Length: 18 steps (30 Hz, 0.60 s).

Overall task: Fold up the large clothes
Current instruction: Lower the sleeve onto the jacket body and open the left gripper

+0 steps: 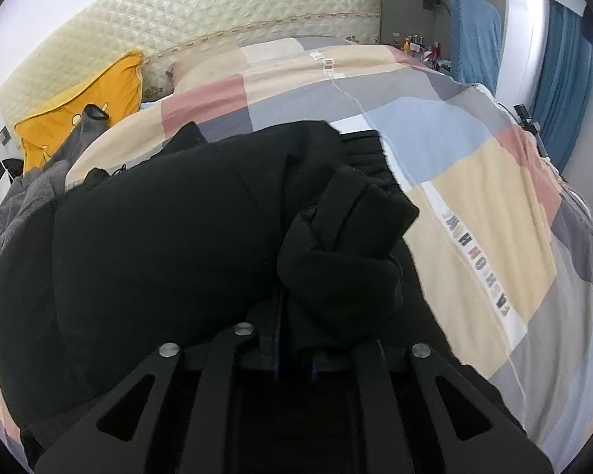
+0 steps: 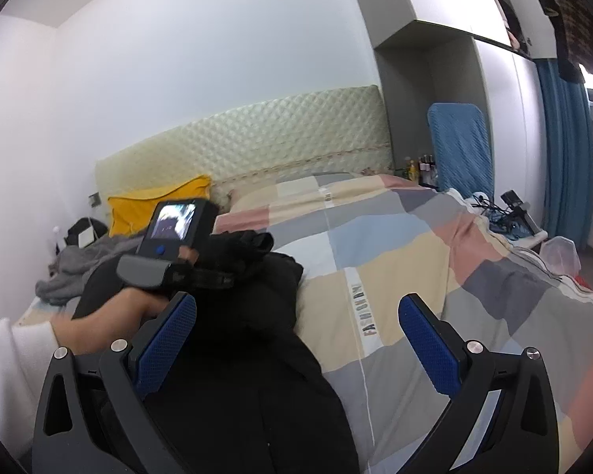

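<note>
My left gripper (image 1: 296, 308) pinches a bunched fold of the black garment (image 1: 158, 245), jaws nearly together on the cloth, I judge so I can lay that part over the rest. My right gripper (image 2: 296, 339) hangs spread wide and empty above the garment's near edge, ready to pin or smooth. The garment lies heaped, thick and rumpled on the patchwork quilt (image 1: 474, 181), beside grey clothes (image 2: 71, 268)
</note>
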Each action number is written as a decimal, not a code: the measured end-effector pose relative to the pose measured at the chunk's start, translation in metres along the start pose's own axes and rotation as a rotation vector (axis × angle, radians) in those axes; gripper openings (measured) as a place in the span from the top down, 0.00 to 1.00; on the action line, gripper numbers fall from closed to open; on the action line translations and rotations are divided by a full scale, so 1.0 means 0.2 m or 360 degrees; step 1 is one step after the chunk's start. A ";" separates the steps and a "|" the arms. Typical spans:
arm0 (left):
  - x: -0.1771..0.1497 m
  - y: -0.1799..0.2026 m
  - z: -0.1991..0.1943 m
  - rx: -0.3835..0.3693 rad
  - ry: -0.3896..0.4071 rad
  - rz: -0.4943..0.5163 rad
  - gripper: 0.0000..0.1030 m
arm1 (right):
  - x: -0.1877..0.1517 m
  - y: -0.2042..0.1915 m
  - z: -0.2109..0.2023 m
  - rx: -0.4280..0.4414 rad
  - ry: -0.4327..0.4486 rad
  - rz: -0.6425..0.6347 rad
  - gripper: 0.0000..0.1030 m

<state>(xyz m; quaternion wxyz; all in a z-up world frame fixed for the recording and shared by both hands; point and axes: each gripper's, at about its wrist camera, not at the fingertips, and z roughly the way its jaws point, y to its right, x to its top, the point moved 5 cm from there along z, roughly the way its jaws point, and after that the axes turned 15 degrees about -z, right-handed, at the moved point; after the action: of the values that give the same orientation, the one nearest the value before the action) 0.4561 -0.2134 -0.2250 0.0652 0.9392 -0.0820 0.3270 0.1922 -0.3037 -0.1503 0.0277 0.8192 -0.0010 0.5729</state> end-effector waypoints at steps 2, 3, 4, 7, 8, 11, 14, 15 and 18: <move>-0.01 0.01 -0.03 0.0005 0.0010 0.0024 0.86 | -0.01 0.01 0.01 -0.0005 -0.0007 0.0014 0.00; -0.02 0.02 -0.06 0.0017 0.0026 0.0044 0.84 | -0.01 0.02 0.01 -0.0003 -0.0013 0.0026 0.00; -0.02 0.03 -0.09 0.0019 0.0045 0.0063 0.82 | -0.02 0.02 0.01 0.0000 -0.0014 0.0035 0.00; -0.02 0.05 -0.21 0.0008 0.0142 0.0125 0.56 | -0.02 0.03 0.01 -0.0011 -0.0020 0.0039 0.00; -0.01 0.05 -0.25 0.0006 0.0174 0.0130 0.39 | -0.02 0.03 0.01 -0.0021 -0.0022 0.0033 0.00; 0.00 0.03 -0.39 -0.0016 0.0291 0.0144 0.20 | -0.02 0.05 -0.01 -0.0072 -0.0013 0.0021 0.00; 0.01 -0.02 -0.50 -0.0051 0.0290 0.0122 0.20 | -0.02 0.05 -0.01 -0.0072 -0.0016 0.0034 0.00; 0.01 -0.04 -0.53 -0.0063 0.0298 0.0106 0.20 | -0.01 0.05 -0.01 -0.0069 -0.0020 0.0026 0.00; 0.01 -0.16 -0.67 -0.0092 0.0351 0.0031 0.20 | 0.01 0.00 -0.02 -0.0035 -0.0017 -0.0015 0.00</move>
<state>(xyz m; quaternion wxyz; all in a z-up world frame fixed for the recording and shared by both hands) 0.3835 -0.1591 -0.1207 0.0978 0.8944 -0.0930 0.4264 0.1895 -0.3039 -0.1471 0.0393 0.8218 -0.0037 0.5684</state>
